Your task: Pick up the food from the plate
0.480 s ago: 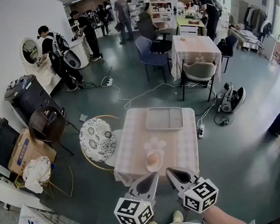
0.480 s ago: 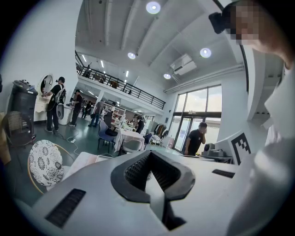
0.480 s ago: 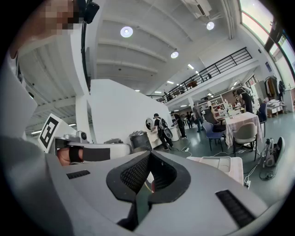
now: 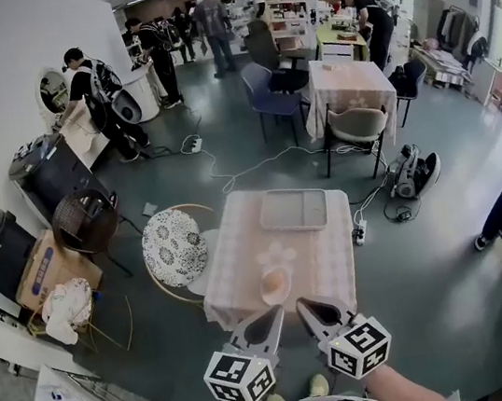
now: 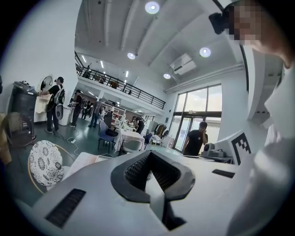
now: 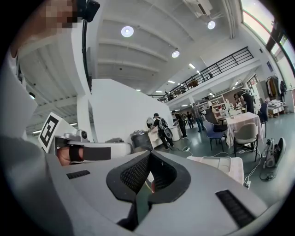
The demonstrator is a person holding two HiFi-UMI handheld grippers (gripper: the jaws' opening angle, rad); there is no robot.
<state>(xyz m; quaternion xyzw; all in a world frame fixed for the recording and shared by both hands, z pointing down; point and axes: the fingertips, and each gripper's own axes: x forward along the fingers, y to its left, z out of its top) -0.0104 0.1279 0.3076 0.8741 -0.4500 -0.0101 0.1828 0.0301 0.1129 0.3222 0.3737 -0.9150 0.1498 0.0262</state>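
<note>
A small table with a checked cloth (image 4: 243, 271) stands in front of me. Near its front edge is a small plate (image 4: 278, 302) with a pale orange piece of food (image 4: 273, 285) on it. My left gripper (image 4: 275, 313) hovers just short of the table's front edge, left of the plate, shut and empty. My right gripper (image 4: 303, 306) hangs beside it on the right, also shut with nothing held. In the left gripper view the left gripper (image 5: 150, 152) has its jaw tips together. The right gripper (image 6: 150, 152) looks the same in its own view.
A grey rectangular tray (image 4: 294, 210) lies at the table's far end, also seen as the tray (image 6: 216, 162) from the right gripper. A round patterned chair (image 4: 173, 248) stands left of the table. Cables and a power strip (image 4: 360, 232) lie on the floor to the right. Several people work at the back.
Both grippers and the things on the table have kept still. Only people in the background have shifted, and the person at the right edge has stepped.
</note>
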